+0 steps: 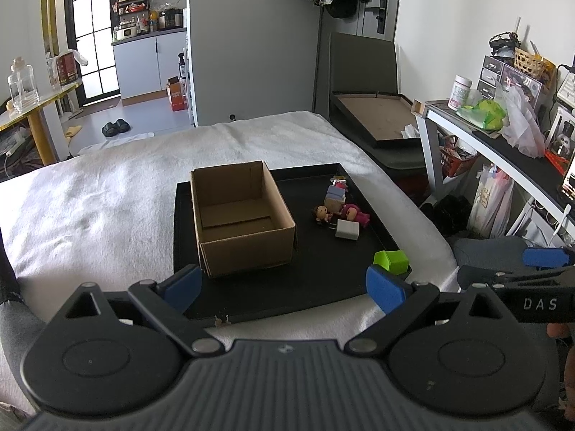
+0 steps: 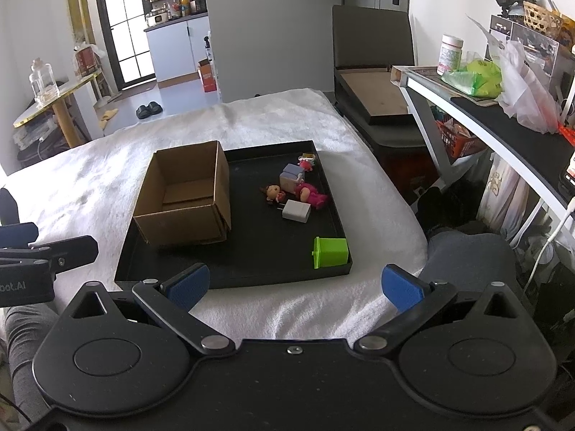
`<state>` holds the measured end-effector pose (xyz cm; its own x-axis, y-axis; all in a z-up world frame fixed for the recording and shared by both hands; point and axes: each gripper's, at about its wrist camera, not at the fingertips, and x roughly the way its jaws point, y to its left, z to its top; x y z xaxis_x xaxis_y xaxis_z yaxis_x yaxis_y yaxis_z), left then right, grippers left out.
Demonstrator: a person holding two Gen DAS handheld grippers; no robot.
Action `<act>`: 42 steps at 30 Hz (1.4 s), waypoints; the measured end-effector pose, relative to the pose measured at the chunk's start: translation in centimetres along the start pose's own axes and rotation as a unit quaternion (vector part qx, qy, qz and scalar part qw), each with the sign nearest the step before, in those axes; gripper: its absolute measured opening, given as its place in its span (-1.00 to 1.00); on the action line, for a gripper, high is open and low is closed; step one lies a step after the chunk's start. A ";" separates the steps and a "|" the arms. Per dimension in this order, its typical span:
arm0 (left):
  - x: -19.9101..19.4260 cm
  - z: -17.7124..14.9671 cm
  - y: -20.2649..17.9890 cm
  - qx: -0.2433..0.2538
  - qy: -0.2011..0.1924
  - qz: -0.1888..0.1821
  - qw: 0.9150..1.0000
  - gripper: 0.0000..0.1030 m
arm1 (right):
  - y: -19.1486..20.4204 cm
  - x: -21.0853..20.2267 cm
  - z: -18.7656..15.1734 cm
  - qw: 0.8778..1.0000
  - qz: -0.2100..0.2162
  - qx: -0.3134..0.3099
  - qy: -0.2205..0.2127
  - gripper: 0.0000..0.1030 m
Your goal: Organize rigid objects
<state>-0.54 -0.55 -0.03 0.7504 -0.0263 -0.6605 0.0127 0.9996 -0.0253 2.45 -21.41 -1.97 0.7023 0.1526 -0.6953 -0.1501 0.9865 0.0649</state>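
A black tray (image 1: 323,287) (image 2: 251,273) lies on a white blanket. An open, empty cardboard box (image 1: 240,215) (image 2: 187,194) stands on its left half. On the right half lie a small doll (image 1: 322,213) (image 2: 274,192), a pink figure (image 1: 354,214) (image 2: 312,195), a white charger block (image 1: 347,230) (image 2: 297,211), a pale purple box (image 1: 336,197) (image 2: 291,176) and, nearest me, a green bin (image 1: 391,261) (image 2: 330,252). My left gripper (image 1: 284,285) hangs open over the tray's near edge. Just short of the tray, my right gripper (image 2: 294,283) is open too. Neither holds anything.
The white blanket (image 1: 90,208) (image 2: 280,122) covers the bed around the tray. A desk (image 1: 503,143) (image 2: 503,136) crowded with bags and jars runs along the right. A dark chair (image 1: 363,68) (image 2: 370,36) with a flat frame stands beyond the bed. A grey knee (image 2: 467,251) is at my right.
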 end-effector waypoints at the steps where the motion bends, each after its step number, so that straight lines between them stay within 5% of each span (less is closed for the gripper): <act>1: 0.0 0.0 0.0 0.000 0.000 0.000 1.000 0.89 | 0.1 0.0 0.0 1.000 -0.001 -0.001 -0.001 1.00; 42: -0.3 -0.2 0.2 -0.009 -0.018 -0.012 1.000 0.89 | 0.3 0.1 0.0 1.000 0.003 -0.003 0.000 1.00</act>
<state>-0.89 -0.35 -0.02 0.7727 -0.0496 -0.6328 0.0193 0.9983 -0.0546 2.53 -21.12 -2.01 0.7009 0.1585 -0.6954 -0.1587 0.9852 0.0646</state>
